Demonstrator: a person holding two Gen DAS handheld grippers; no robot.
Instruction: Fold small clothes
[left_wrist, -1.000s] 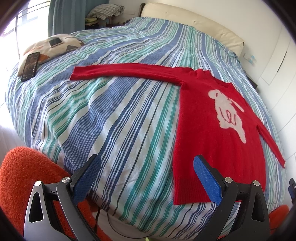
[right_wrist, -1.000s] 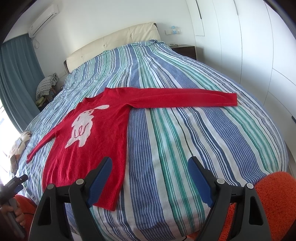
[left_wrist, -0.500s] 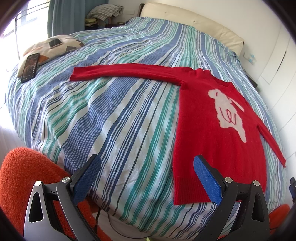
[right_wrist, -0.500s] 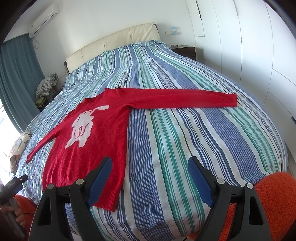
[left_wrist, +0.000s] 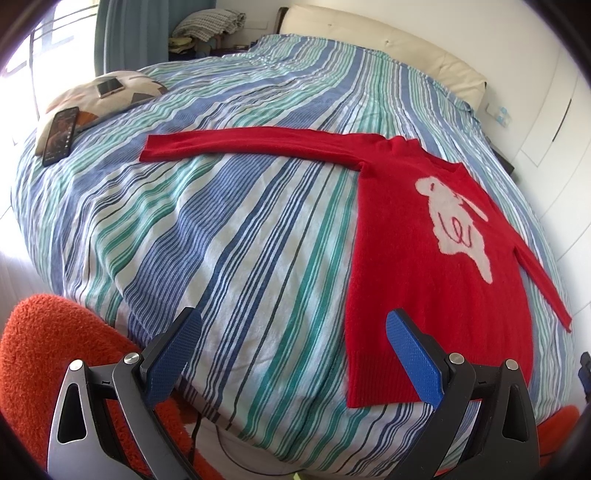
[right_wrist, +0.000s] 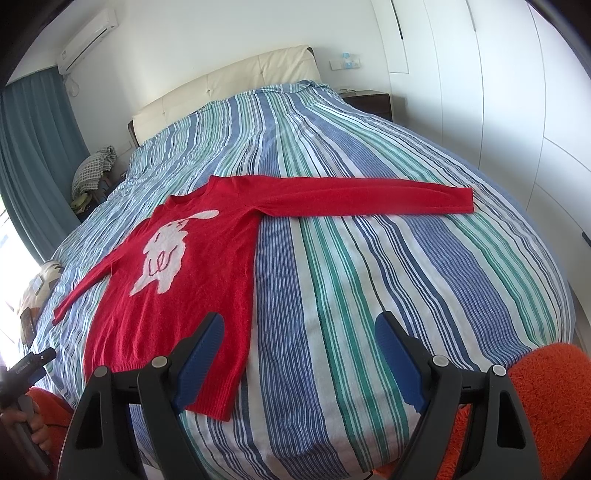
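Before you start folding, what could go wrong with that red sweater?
The red knitted sweater with the white animal picture has its hem at the near edge of the striped bed cover; a tug there might drag it off. One long sleeve stretches far sideways, so it could bunch when folded in. Both tongs, left and right, hang open and hold nothing.

Sweater (left_wrist: 436, 266) flat on bed (left_wrist: 221, 229), phone (left_wrist: 61, 134) leftward

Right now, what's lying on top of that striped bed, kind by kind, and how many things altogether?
Red sweater: 1
Patterned cushion: 1
Phones: 2, a dark one and a pale one, both on the cushion
Total: 4
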